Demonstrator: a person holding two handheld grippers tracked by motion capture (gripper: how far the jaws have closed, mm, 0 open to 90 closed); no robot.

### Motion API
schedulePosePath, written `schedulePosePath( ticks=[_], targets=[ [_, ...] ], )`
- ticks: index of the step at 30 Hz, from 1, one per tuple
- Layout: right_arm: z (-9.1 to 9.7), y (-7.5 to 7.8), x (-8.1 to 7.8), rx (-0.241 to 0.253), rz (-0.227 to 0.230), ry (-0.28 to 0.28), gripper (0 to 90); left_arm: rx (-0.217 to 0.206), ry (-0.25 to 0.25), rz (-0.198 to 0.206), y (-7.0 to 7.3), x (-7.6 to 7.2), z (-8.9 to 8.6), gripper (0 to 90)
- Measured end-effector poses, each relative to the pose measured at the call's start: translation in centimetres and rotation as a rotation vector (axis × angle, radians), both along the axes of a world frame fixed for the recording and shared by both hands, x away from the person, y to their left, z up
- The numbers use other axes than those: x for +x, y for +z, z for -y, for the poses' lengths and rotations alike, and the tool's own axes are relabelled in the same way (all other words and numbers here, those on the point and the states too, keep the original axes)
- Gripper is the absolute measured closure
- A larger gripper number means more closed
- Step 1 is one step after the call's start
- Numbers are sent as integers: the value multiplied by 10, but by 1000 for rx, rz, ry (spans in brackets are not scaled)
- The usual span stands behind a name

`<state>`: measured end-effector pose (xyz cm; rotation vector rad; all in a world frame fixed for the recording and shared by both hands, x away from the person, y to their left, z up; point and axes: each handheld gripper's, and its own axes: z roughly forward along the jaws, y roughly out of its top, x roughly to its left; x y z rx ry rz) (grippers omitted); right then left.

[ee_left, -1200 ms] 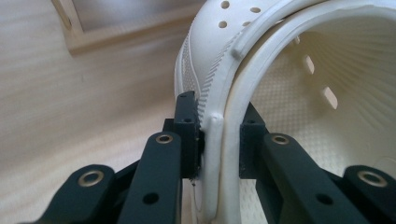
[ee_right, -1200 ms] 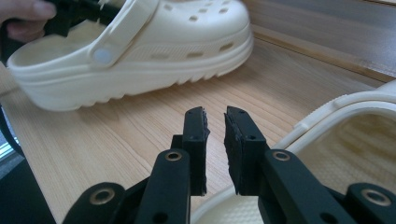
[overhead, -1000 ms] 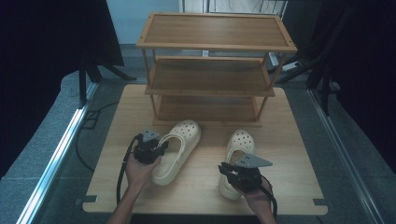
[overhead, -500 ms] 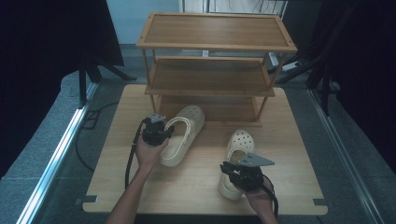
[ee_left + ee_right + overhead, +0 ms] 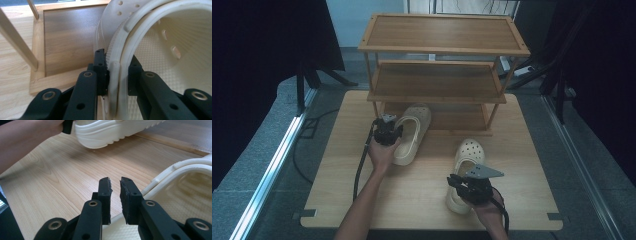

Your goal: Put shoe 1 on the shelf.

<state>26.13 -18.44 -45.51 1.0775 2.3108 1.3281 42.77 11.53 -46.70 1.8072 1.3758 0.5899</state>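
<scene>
While reaching toward the shelf (image 5: 437,85), left gripper (image 5: 386,133) is clamping jaws on the left clog's (image 5: 411,134) rim; right gripper (image 5: 469,187) is hovering above the right clog (image 5: 466,167), jaws narrowly apart, gripping nothing.

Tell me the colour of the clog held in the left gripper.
Cream, an off-white. The clog shows it best in the left gripper view, with its dotted insole.

A recording studio or lab: black curtains (image 5: 272,45), stand legs (image 5: 309,80), floor cables (image 5: 304,150) around a wooden table (image 5: 412,195).
</scene>
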Motion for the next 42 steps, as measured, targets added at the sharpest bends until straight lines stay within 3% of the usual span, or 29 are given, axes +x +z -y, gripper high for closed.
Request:
schedulePosePath(
  ticks=[6,12,14,19,24,29,34,36,38,42],
  targets=[
    [1,-3,1,-2,-6,-2,781,24,24,-22,-16,11,7,754],
    [0,-4,-1,18,-22,17,780,3,14,-15,-18,11,10,723],
    [-1,-3,-2,18,-16,24,779,-21,2,-7,-17,10,11,669],
    [-1,-4,-3,7,-19,17,779,-55,-61,29,-5,-2,13,415],
    [-2,-4,-3,4,-16,15,776,-84,-82,42,-1,-22,9,337],
    [-2,-4,-4,1,-15,16,775,-96,-103,48,3,-42,-2,343],
    [-3,-5,-4,-4,-12,11,772,-120,-125,45,6,-74,-18,381],
    [-3,-5,-5,-4,-5,4,771,-116,-149,51,5,-84,-20,439],
    [-3,-4,-5,-4,-2,5,768,-122,-180,52,4,-96,-22,557],
    [-2,-3,-5,-3,-2,1,767,-88,-220,10,-5,-114,-23,741]
  ],
)
